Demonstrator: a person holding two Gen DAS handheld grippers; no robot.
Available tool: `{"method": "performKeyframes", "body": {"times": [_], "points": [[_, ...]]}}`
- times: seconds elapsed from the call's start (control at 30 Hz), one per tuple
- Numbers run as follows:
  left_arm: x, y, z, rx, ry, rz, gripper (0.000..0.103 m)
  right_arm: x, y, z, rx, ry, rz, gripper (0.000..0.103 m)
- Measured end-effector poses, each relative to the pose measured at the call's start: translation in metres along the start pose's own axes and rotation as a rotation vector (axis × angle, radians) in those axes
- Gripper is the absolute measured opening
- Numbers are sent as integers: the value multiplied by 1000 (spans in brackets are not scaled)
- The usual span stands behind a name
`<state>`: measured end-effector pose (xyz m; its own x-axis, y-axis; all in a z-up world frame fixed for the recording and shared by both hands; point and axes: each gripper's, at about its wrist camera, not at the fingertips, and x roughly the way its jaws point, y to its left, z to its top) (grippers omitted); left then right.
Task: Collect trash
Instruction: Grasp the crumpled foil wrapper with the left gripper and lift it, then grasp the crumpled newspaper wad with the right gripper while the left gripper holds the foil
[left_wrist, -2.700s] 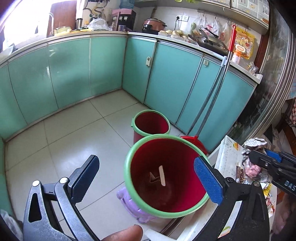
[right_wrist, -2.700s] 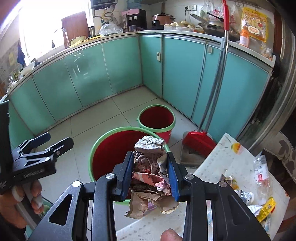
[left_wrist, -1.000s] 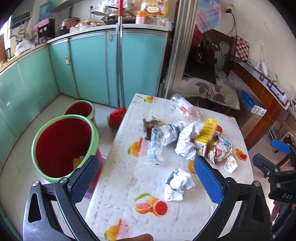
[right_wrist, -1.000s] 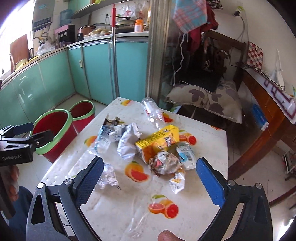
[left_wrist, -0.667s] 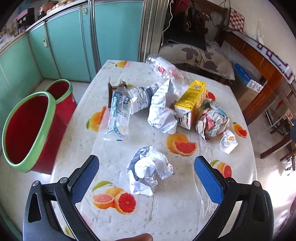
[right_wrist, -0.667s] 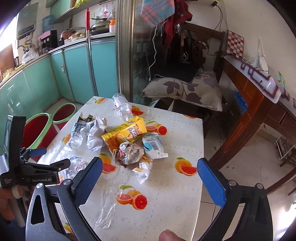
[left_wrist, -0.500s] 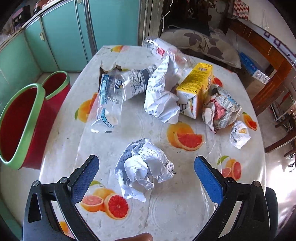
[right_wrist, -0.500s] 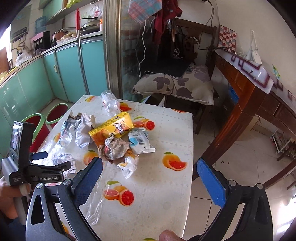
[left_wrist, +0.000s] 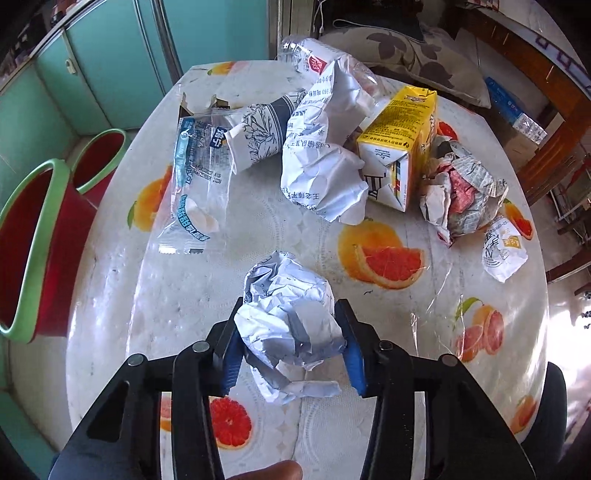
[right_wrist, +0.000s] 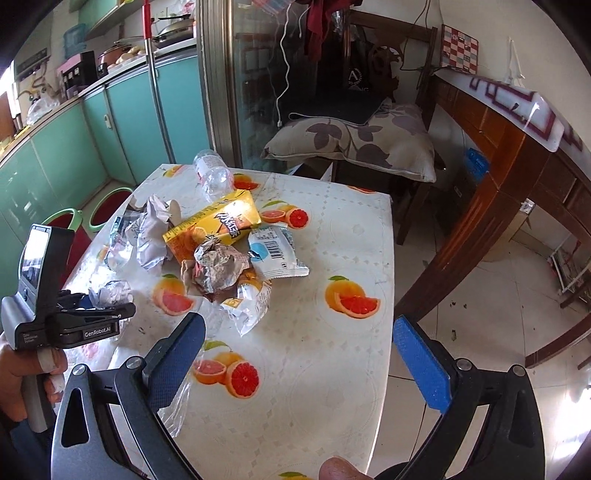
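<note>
A crumpled white paper ball (left_wrist: 280, 280) lies on the fruit-print table (left_wrist: 406, 332). My left gripper (left_wrist: 290, 306) points steeply down at it; its jaws are closing and both blue pads press on its sides. The right wrist view shows the same left gripper (right_wrist: 99, 310) with the paper ball (right_wrist: 110, 291) at the table's left edge. Behind lie a yellow carton (left_wrist: 402, 129), a newspaper wad (left_wrist: 461, 192), a white wrapper (left_wrist: 325, 147), a clear plastic bag (left_wrist: 192, 173) and a small packet (left_wrist: 502, 247). My right gripper (right_wrist: 295, 325) hangs open over the table's near part, nothing between its fingers.
Two red bins with green rims stand on the floor left of the table, a large one (left_wrist: 33, 236) and a smaller one (left_wrist: 99, 158). A plastic bottle (right_wrist: 212, 173) lies at the far edge. A cushioned chair (right_wrist: 354, 144) and a wooden desk (right_wrist: 517, 140) stand beyond.
My left gripper has come down over the paper ball and its wide-open jaws have closed onto it. The right gripper has swung right along the table, still open.
</note>
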<state>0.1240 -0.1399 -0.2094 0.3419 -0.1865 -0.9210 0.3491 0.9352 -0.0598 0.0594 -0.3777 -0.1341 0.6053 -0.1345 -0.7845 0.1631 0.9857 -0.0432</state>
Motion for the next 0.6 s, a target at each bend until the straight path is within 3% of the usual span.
{"method": "performKeyframes", "body": {"times": [0.27, 0.6], "points": [[-43, 28, -2, -12, -95, 26, 42, 39, 42, 20, -80, 21, 87, 102], [-91, 67, -11, -71, -160, 48, 42, 106, 106, 30, -349, 43, 33, 102]]}}
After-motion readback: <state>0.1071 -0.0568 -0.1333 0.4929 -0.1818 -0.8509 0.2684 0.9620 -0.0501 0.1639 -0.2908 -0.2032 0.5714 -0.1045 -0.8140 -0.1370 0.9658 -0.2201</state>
